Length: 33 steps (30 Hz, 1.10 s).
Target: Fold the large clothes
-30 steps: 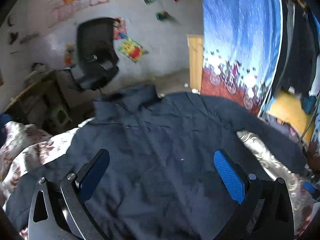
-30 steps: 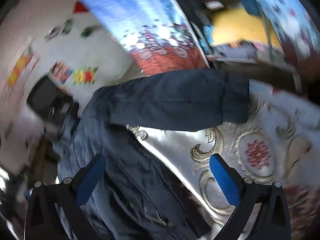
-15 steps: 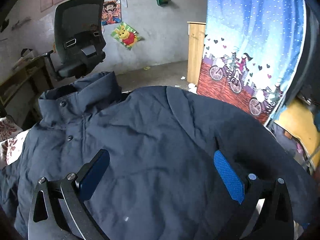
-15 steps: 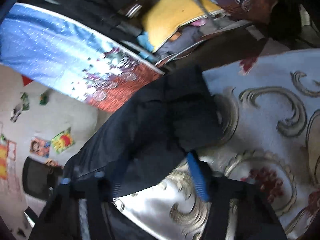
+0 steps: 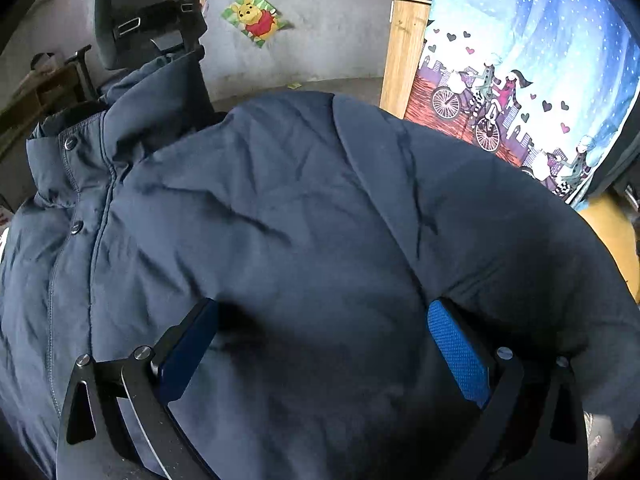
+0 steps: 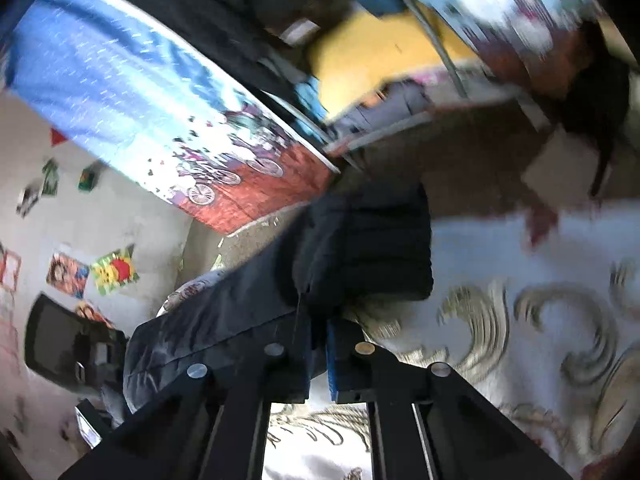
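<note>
A large dark navy padded jacket (image 5: 280,220) lies front up on the bed and fills the left wrist view, collar and snap buttons at the upper left. My left gripper (image 5: 320,344) is open, its blue pads pressed down on the jacket's chest by the right shoulder seam. In the right wrist view my right gripper (image 6: 318,344) is shut on the lower edge of the jacket's sleeve (image 6: 360,256), just behind the cuff. The sleeve lies over a white bedspread (image 6: 520,320) with gold swirls.
A black office chair (image 5: 148,12) stands behind the collar against a grey wall with posters. A blue curtain with bicycles (image 5: 520,80) hangs to the right beside a wooden post (image 5: 404,52). Beyond the bed edge are a yellow cushion (image 6: 380,52) and clutter.
My left gripper has moved forward and down onto the jacket's chest. My right gripper has swung to the sleeve and shut on it near the cuff.
</note>
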Motion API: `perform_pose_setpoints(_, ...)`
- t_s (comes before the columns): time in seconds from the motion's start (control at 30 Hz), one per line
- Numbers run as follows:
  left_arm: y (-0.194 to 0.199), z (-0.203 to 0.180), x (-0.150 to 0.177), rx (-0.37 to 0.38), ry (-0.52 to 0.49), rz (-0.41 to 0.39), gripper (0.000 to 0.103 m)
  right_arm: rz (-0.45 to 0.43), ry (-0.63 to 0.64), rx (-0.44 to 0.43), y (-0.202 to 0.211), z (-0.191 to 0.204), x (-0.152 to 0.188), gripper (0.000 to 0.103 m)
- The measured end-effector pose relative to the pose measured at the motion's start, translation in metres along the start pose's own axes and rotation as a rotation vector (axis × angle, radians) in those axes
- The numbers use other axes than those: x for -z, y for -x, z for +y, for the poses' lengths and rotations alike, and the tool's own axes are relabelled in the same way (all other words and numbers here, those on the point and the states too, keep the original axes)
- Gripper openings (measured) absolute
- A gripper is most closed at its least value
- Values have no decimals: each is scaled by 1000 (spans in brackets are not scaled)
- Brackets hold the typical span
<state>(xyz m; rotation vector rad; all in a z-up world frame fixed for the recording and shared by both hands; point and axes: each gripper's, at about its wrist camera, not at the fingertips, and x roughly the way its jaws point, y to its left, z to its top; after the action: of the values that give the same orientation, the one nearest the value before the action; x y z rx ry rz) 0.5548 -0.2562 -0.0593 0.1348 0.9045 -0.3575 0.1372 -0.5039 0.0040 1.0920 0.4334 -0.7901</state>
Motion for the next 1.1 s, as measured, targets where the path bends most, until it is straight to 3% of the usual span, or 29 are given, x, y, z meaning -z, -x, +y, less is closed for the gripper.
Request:
perform_pose_setpoints(0.2,33,20,3,21,11,-8,102,-145,329,-38,38,73,-9,6)
perform_pose_setpoints(0.43,92,62,11,16,17,-68,102,-211,629,-140,71,159,24,6)
perform_pose_setpoints(0.67,151,125,35,-44,63,-123,102,-196,861,-257,77,242,103,6)
perform_pose_setpoints(0.93,201,212,69,-62,163,-150,102,-96,1066,-332,64,293,199,6)
perform_pose_setpoints(1.1,221,253,94,33,226,-151,102,28,1175,-374,43,302,263,6)
